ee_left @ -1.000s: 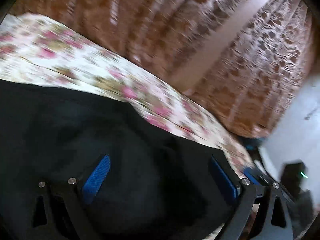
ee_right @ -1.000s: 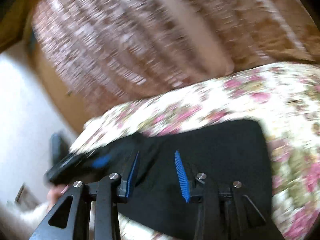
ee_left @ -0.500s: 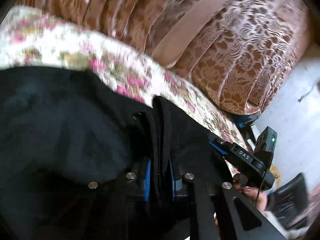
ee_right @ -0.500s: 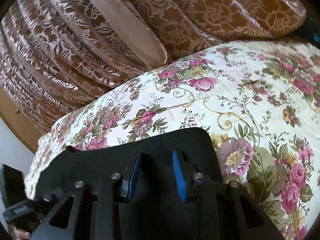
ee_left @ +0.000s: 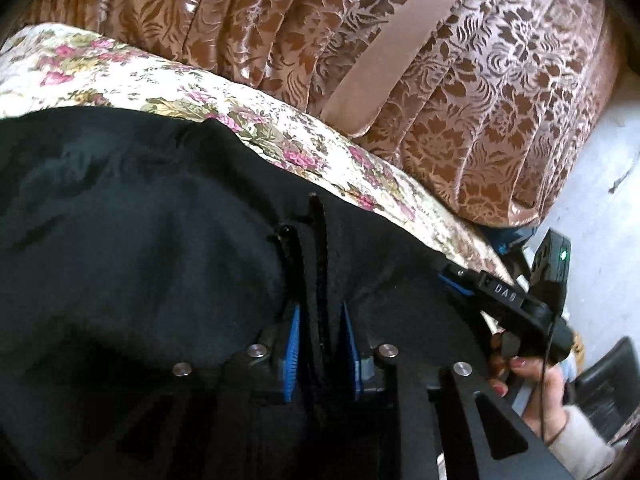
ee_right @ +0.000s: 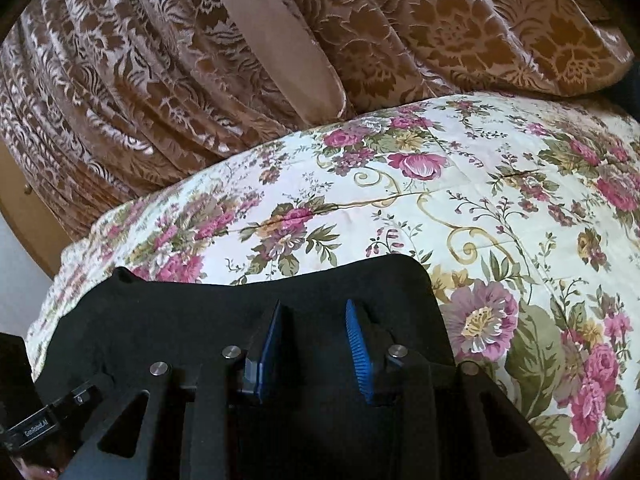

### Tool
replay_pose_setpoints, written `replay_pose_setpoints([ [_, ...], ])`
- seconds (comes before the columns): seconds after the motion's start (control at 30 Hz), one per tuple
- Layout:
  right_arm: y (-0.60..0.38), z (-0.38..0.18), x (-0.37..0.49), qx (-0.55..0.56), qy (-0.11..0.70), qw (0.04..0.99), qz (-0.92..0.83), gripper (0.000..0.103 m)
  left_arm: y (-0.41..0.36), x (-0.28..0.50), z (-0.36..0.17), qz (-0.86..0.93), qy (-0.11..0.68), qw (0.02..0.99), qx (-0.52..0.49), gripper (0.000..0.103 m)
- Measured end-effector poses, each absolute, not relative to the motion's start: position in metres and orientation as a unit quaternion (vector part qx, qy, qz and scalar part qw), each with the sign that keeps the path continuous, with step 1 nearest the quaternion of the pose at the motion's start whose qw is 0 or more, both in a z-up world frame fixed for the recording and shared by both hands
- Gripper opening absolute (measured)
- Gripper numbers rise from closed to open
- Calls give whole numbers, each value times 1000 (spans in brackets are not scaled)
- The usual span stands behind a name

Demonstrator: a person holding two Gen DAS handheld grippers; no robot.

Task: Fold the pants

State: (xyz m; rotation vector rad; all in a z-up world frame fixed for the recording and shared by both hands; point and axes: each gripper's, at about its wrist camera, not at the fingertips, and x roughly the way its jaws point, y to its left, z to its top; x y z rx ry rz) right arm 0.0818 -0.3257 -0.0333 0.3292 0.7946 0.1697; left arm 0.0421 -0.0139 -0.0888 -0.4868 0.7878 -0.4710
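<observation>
Black pants (ee_left: 140, 240) lie spread on a bed covered with a floral bedspread (ee_right: 460, 208), cream with pink roses and green leaves. Brown patterned curtain (ee_left: 440, 60) hangs behind the bed, with a plain beige band running down it. Left tool (ee_left: 320, 350): blue pads nearly together, pinching an upright ridge of the black fabric between them. Right tool (ee_right: 314, 344): blue pads set apart over the pants near the cloth's upper edge; whether cloth sits between them cannot be told. Right hand (ee_left: 532, 380), with painted nails, shows in the left wrist view holding its tool's black handle.
</observation>
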Motion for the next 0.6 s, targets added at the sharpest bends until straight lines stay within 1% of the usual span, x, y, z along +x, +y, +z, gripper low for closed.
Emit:
replay_pose_setpoints([
  [0.03,-325,-32,79,159,379,908,81,33,-12,39,-89,-224,376,866,-241,25],
  [0.13,-320,-24,69,152,372,913,67,34,-7,31,-85,-224,375,862,-257,32],
  [0.17,-316,-19,63,149,368,915,70,35,-5,28,-83,-222,374,864,-255,35],
  [0.23,-304,-12,51,148,360,915,104,35,-1,21,-79,-216,370,869,-249,40],
  [0.3,-284,-7,40,144,355,912,147,33,2,15,-77,-210,365,873,-246,44],
  [0.33,-278,-6,37,143,354,910,162,32,3,13,-77,-208,364,874,-245,44],
  [0.37,-265,-6,35,140,357,904,190,27,4,11,-76,-207,362,875,-245,45],
  [0.43,-244,-9,33,126,369,894,219,24,7,9,-76,-203,363,876,-243,46],
  [0.6,-209,-24,26,108,385,879,259,24,17,4,-75,-193,365,876,-250,46],
])
